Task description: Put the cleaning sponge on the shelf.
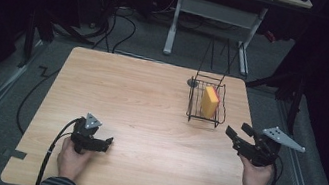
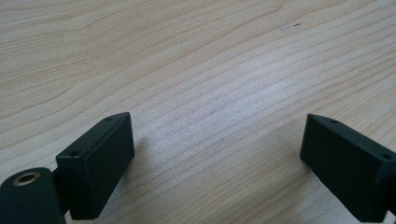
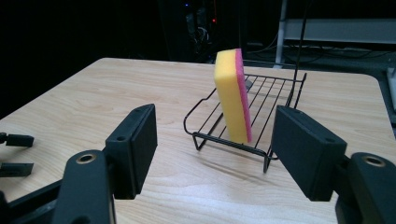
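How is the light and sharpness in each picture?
High view: table lit, surroundings very dark. Left gripper view: pale glare on the wood, near tongs slightly soft. Right gripper view: sponge sharp and bright in the rack, background black.

Yellow sponge (image 3: 231, 95) with a pink face, black wire rack (image 3: 261, 100), pale woodgrain table (image 1: 140, 103), black tools.

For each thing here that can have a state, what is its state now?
Sponge: upright on its edge in the rack.
Rack: upright on the table, holding one sponge.
Left tongs: open, low over bare wood.
Right tongs: open, pointed at the sponge, apart from it.
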